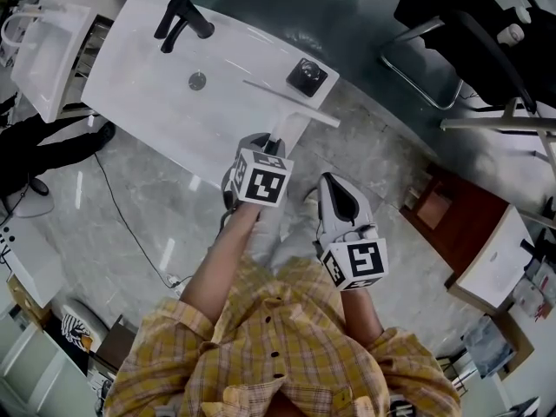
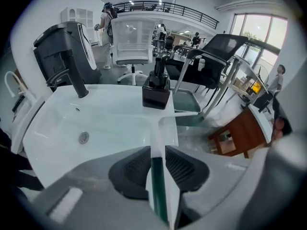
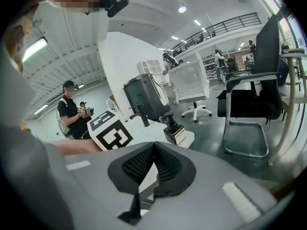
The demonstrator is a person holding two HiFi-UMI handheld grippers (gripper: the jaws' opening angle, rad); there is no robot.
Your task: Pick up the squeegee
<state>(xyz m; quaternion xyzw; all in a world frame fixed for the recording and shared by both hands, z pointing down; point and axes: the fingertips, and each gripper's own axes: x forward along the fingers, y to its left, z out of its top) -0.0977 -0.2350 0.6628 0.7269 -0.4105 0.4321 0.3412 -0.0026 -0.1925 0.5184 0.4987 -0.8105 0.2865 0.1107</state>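
Note:
The squeegee (image 1: pixel 289 104) lies on the white sink counter (image 1: pixel 139 94), its thin blade across the right end and its handle pointing toward me. My left gripper (image 1: pixel 262 143) points steeply down over that handle. In the left gripper view the white and green squeegee handle (image 2: pixel 156 145) runs between the two dark pads (image 2: pixel 134 166), which stand wide on either side of it without pressing. My right gripper (image 1: pixel 331 182) hangs off the counter to the right, above the floor, with its pads (image 3: pixel 144 163) together and nothing between them.
A black faucet (image 1: pixel 182 17), a drain (image 1: pixel 197 81) and a black soap dispenser (image 1: pixel 306 76) are on the counter. Black chairs (image 1: pixel 452 42) stand at the back right, a wooden cabinet (image 1: pixel 460 224) at the right. A person in black (image 1: pixel 39 146) is at the left.

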